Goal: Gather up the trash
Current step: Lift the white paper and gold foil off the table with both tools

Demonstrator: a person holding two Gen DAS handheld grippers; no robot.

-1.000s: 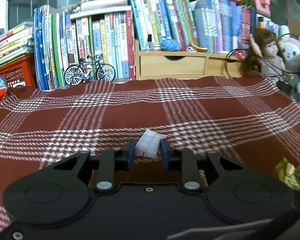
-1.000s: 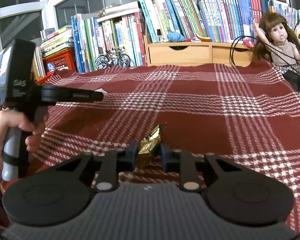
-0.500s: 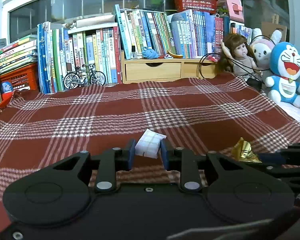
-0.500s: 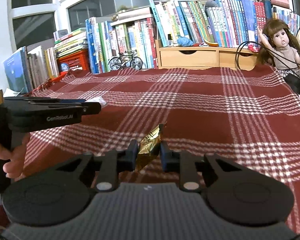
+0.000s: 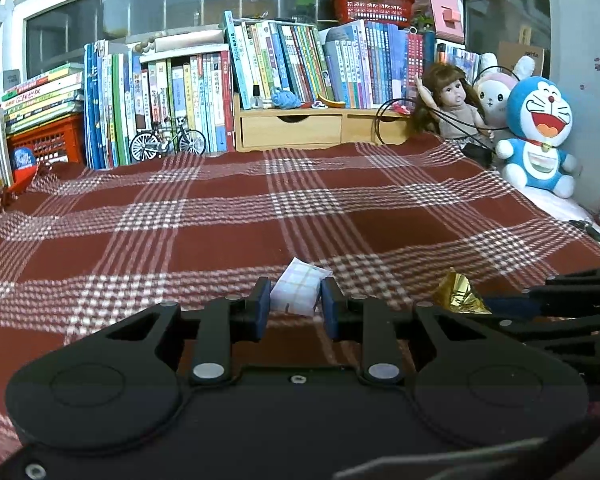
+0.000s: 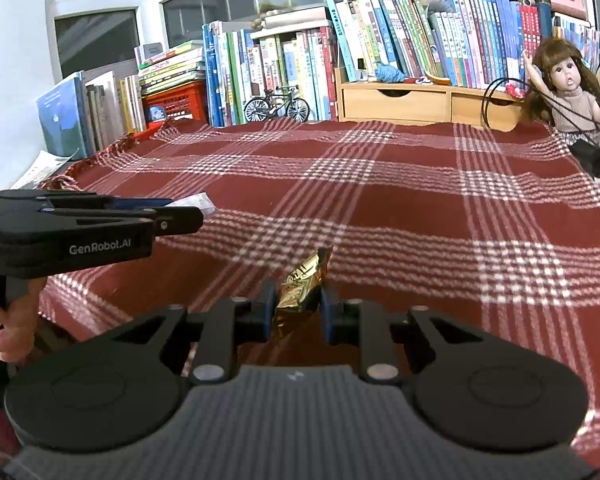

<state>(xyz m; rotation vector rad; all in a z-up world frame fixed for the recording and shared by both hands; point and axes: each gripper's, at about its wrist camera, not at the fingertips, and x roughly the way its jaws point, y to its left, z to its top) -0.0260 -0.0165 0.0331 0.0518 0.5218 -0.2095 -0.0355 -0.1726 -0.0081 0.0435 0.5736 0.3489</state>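
Left gripper (image 5: 293, 309) stayed clamped on the white checked paper scrap (image 5: 298, 293), lifted clear of the plaid cloth (image 5: 220, 240). Over the last second it rose and pulled back; more of the room showed. Right gripper (image 6: 298, 311), just beside it, kept its pinch on the gold foil wrapper (image 6: 302, 286), also off the cloth. Both pieces looked picked up. No bin in view, so drop-off likely comes next.
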